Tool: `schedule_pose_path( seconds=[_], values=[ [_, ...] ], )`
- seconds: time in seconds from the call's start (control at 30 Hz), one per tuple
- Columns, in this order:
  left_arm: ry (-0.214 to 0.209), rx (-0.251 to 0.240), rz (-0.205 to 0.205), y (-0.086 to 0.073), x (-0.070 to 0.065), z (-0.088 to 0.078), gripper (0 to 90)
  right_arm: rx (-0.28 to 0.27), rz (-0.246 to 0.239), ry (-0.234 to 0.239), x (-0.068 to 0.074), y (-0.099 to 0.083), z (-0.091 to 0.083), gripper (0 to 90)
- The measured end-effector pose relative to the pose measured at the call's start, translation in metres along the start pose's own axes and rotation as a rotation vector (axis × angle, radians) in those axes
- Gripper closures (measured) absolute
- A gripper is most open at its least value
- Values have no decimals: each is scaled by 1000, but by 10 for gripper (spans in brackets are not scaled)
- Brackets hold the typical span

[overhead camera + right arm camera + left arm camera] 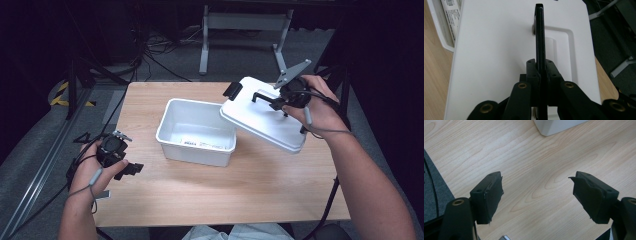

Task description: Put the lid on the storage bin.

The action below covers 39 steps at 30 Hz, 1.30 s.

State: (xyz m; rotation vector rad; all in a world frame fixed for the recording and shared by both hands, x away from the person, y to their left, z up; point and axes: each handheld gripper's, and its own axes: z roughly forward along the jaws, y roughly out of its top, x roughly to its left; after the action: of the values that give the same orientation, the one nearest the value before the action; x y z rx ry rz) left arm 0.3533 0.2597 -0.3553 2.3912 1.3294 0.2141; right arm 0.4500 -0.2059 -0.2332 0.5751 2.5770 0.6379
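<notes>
Table (260, 185) of pale wood-grain laminate, smooth, faintly satin; bin (197, 131) of white plastic, smooth and slightly glossy, with a printed paper label (192, 142) inside; lid (260, 117) of the same white plastic, sheen soft, its handle (539, 32) black plastic, glossy at the edge; left gripper (539, 195) and right gripper (541, 71) of matt black plastic with brass-coloured metal bushings; floor (165, 65) of grey carpet, rough.

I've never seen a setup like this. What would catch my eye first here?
Probably the white lid, held tilted in the air at the right by its black handle, which the right tongs pinch. Below it to the left, an open white box sits mid-table. The left tongs gape over bare wood.
</notes>
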Motion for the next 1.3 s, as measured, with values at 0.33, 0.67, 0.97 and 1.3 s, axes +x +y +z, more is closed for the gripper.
schedule_pose_path(
  seconds=[0.33,0.67,0.97,1.3],
  values=[
    [-1,0,15,4,-1,0,244,-11,-61,8,11,31,7,848],
    [-1,-2,14,7,1,1,243,-33,-104,45,24,58,18,848],
    [-3,-12,22,8,1,-3,243,-39,-160,67,39,86,28,848],
    [-6,-15,15,7,3,-3,243,-49,-209,96,52,107,47,848]
  ],
)
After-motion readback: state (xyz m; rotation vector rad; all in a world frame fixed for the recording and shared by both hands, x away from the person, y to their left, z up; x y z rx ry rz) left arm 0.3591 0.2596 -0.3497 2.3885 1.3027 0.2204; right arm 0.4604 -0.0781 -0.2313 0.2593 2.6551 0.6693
